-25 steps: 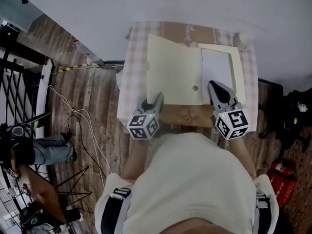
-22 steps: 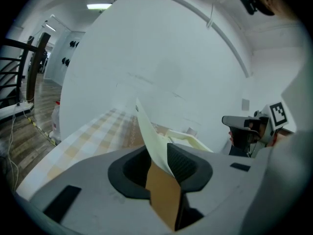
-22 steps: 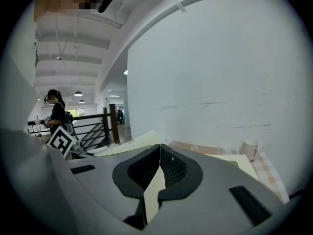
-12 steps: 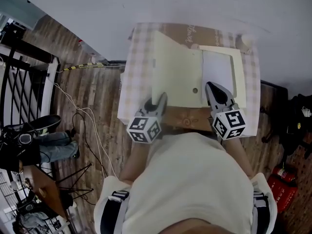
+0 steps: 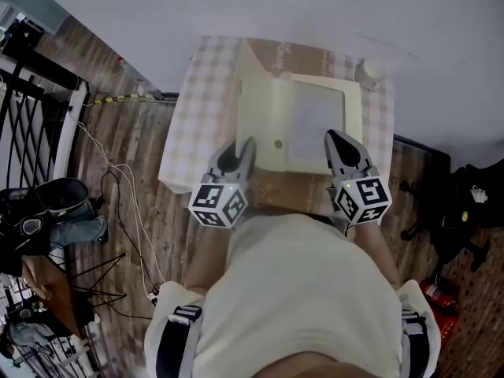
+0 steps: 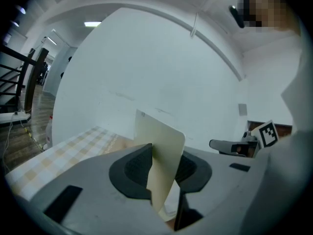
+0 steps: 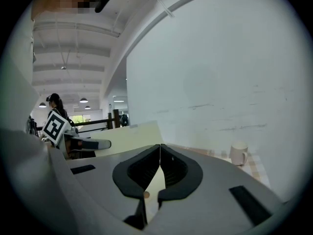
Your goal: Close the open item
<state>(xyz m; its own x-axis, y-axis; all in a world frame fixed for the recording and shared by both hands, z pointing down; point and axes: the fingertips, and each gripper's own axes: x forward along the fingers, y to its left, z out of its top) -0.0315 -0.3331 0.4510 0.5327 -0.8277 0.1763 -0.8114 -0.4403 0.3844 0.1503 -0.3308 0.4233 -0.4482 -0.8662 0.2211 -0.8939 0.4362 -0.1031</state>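
On the small bench [image 5: 187, 136] with its checked cloth, head view: a cream card folder [image 5: 315, 93] lies open. Its back half is flat with a white sheet [image 5: 311, 124] inside, and its front cover [image 5: 256, 105] stands raised at the left, tilted rather than flat. The left gripper [image 5: 240, 150] meets the near edge of that cover. The right gripper [image 5: 337, 144] rests at the near edge of the flat half. A white mug [image 5: 368, 71] stands just beyond the folder's far right corner.

Left gripper view: the cover's rounded corner stands upright between the two dark fingers [image 6: 131, 169], which are clenched on it, pinching the card at its edge.

Right gripper view: the fingers [image 7: 142, 168] are pressed together at the tips with nothing between them. Cream card shows below, through the gap behind the tips. The raised cover and the mug are both in sight.

Assessment: the closing step is in hand and roughly midway, with the cover up off the bench but not yet folded over. The next move calls for the left gripper to swing the cover in an arc to the right, lay it on the flat half, then let go. The right gripper appears to lie where the cover would land and would need to clear first.
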